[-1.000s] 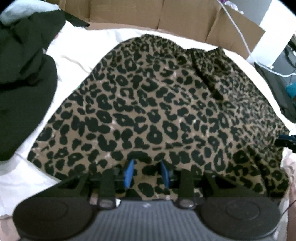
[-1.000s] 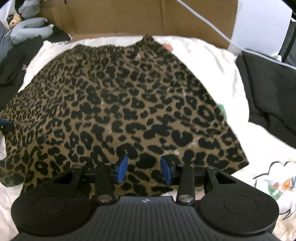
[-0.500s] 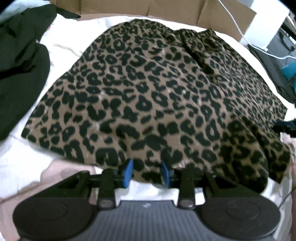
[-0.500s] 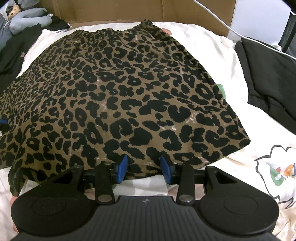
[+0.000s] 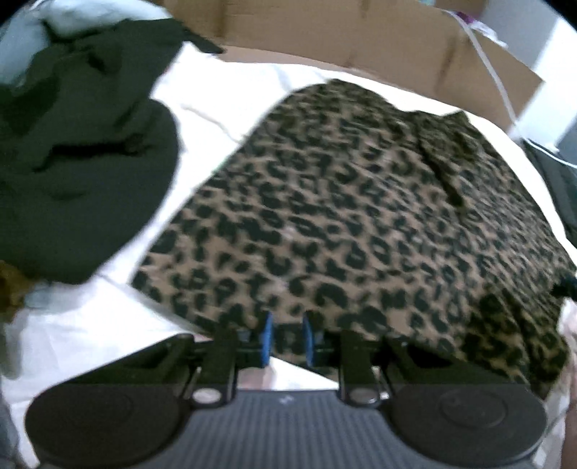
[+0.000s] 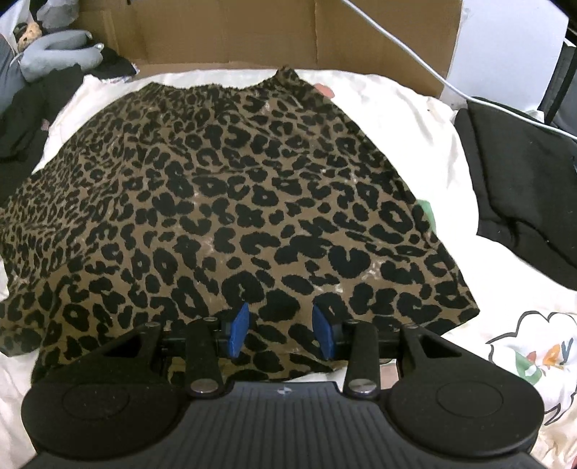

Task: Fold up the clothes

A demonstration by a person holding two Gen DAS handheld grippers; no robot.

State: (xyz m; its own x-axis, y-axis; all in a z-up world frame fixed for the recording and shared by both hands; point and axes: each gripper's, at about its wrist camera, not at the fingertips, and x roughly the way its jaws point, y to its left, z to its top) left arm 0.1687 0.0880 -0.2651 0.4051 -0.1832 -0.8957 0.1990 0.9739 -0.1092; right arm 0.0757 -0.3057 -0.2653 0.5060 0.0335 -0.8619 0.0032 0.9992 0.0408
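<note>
Garment: a brown leopard-print fabric skirt [image 6: 230, 216] lies spread flat on a white bedsheet [image 6: 414, 119], gathered waistband at the far end, hem nearest the cameras.
Left claw: the left gripper [image 5: 286, 339], with blue pads, is closing at the near hem; the fabric edge sits between its jaws, but the blurred view does not show them pressing on it.
Right claw: the right gripper [image 6: 281, 332] hangs released, jaws apart above the hem, fabric showing in the gap.
Surroundings: a dark green heap of clothes [image 5: 72, 173] lies left of the skirt; a brown cardboard wall [image 6: 252, 32] stands behind; black clothing [image 6: 523, 187] lies to the right.
</note>
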